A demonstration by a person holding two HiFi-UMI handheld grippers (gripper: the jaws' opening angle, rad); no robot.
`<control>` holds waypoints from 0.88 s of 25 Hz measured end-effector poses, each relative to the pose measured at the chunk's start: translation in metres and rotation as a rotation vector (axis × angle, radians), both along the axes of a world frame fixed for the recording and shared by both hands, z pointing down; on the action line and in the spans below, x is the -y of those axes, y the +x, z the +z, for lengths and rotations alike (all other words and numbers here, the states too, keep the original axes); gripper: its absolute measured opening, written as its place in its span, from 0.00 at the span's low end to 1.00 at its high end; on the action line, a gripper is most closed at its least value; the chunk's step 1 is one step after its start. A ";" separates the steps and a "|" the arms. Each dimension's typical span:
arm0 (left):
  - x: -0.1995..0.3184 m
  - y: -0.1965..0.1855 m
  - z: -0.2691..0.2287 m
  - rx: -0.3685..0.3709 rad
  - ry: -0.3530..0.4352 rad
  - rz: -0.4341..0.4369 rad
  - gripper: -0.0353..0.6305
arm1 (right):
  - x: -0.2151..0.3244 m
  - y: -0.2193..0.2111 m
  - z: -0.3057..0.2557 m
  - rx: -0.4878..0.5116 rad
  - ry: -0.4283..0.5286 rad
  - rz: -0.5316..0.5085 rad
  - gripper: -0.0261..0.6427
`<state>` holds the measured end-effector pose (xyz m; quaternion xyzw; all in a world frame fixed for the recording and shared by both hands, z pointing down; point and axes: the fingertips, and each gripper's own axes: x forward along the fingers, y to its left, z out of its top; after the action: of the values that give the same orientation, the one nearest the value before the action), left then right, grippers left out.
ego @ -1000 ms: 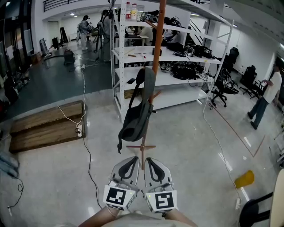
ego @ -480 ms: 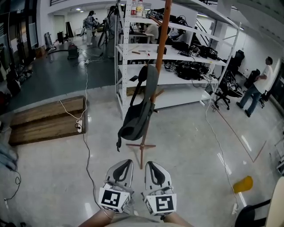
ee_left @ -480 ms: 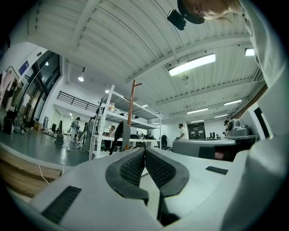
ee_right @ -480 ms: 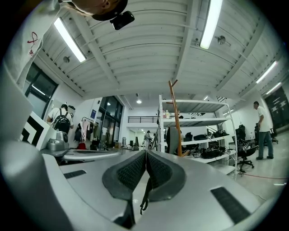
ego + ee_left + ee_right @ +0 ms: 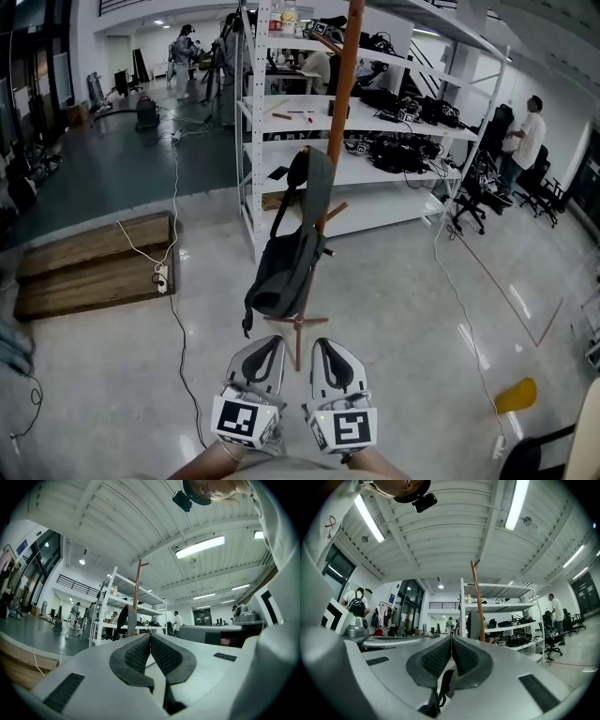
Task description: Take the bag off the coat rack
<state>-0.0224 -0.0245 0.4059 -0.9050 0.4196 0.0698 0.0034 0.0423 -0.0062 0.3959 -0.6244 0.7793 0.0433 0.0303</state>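
Observation:
A dark grey bag hangs by its strap from a peg on the orange-brown coat rack. The rack's cross foot rests on the floor just ahead of me. Low in the head view, my left gripper and right gripper sit side by side, both shut and empty, short of the rack's foot and below the bag. In the left gripper view the bag and pole stand beyond the left gripper. The right gripper view shows the pole and bag past the right gripper.
A white shelving unit loaded with gear stands right behind the rack. A low wooden platform and a white cable lie at the left. At the right are office chairs, a yellow object and a person.
Both grippers and my view have drawn a little nearer to the rack, so the bag looks slightly larger. The person at the right has walked further back.

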 end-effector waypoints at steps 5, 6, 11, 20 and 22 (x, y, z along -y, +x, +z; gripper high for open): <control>0.052 0.004 -0.010 -0.008 -0.001 0.002 0.08 | 0.052 0.003 -0.009 -0.012 0.012 0.016 0.07; 0.063 0.007 -0.010 -0.007 -0.001 0.010 0.08 | 0.064 0.004 -0.010 -0.012 0.014 0.020 0.07; 0.118 0.016 -0.016 -0.004 0.008 0.041 0.08 | 0.122 0.010 -0.018 -0.008 0.025 0.039 0.07; 0.198 0.035 -0.021 0.029 0.016 0.105 0.08 | 0.203 0.025 -0.023 -0.006 0.029 0.089 0.07; 0.209 0.038 -0.021 0.042 0.005 0.120 0.08 | 0.215 0.025 -0.025 -0.007 0.031 0.094 0.07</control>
<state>0.0152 -0.2337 0.3845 -0.9298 0.3641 0.0520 0.0100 0.0673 -0.2213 0.3712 -0.6594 0.7486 0.0590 0.0354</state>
